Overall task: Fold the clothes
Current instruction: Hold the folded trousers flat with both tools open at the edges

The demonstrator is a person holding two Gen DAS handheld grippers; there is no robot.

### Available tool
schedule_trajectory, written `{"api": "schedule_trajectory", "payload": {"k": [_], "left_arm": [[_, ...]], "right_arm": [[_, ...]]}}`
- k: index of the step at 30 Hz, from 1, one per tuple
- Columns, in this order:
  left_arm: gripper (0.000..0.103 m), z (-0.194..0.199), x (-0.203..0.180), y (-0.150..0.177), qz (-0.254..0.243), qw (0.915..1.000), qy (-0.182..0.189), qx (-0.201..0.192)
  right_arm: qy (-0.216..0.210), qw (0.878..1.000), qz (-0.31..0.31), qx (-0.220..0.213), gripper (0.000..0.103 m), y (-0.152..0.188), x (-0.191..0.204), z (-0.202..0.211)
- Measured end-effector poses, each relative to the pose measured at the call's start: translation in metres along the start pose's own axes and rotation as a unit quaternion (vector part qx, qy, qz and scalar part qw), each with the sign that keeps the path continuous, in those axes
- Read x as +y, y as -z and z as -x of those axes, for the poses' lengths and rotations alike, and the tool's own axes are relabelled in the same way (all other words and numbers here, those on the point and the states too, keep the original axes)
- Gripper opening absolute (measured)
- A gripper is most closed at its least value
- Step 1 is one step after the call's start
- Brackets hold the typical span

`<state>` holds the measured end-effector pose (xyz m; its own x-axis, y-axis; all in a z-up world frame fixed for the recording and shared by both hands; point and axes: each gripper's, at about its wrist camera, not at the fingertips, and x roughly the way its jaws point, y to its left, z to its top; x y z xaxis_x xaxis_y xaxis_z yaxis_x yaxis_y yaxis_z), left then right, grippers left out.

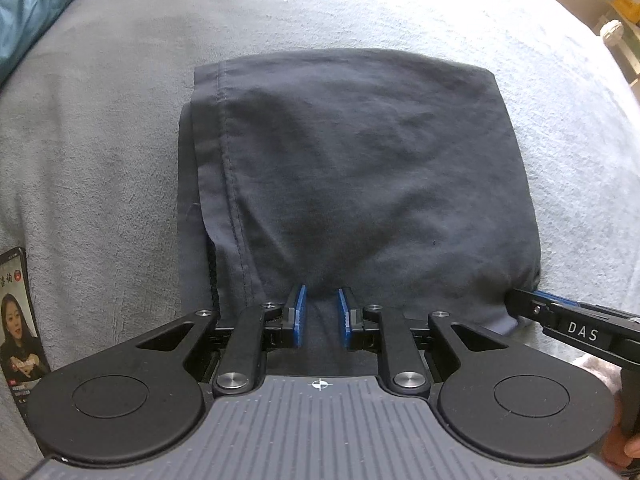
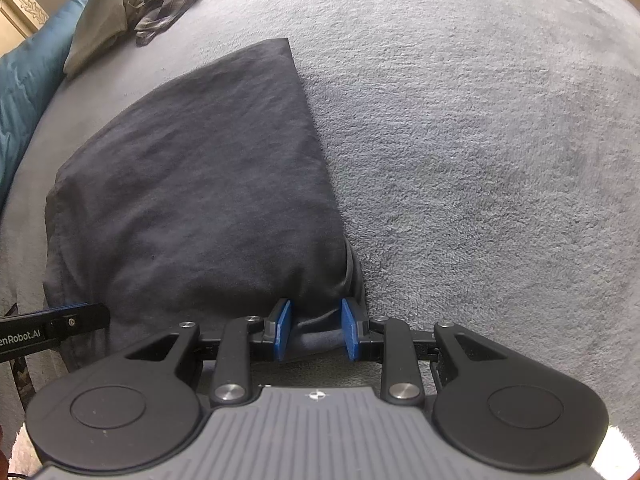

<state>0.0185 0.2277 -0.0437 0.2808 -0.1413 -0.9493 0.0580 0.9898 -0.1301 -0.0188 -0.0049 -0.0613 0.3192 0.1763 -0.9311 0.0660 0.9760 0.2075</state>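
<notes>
A dark navy garment (image 1: 360, 160) lies folded into a rough rectangle on the grey fleece blanket (image 1: 120, 120), with a stitched seam down its left side. My left gripper (image 1: 320, 296) points steeply down at the garment's near edge, its blue pads closed on a pinch of the cloth. In the right wrist view the same garment (image 2: 200, 180) spreads out to the left. My right gripper (image 2: 316, 312) is shut on the bunched near right corner. Each gripper shows in the other's view: the right gripper (image 1: 520, 300) at the corner, the left gripper (image 2: 100, 314) at the near left edge.
A phone (image 1: 18, 320) with a lit screen lies on the blanket at the left. A teal duvet (image 2: 24, 88), a pale pillow (image 2: 100, 28) and crumpled plaid clothes (image 2: 164, 4) sit at the far left. Grey blanket (image 2: 480, 160) stretches to the right of the garment.
</notes>
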Motion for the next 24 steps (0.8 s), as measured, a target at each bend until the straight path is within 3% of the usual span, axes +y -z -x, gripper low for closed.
{"api": "schedule_trajectory", "payload": {"k": [24], "left_arm": [[0.021,-0.0068,-0.0083,-0.0016,-0.009,0.9998,-0.016,0.006]], "right_arm": [[-0.005,1.000,0.005,0.003,0.030,-0.0002,-0.0041,-0.0020]]}}
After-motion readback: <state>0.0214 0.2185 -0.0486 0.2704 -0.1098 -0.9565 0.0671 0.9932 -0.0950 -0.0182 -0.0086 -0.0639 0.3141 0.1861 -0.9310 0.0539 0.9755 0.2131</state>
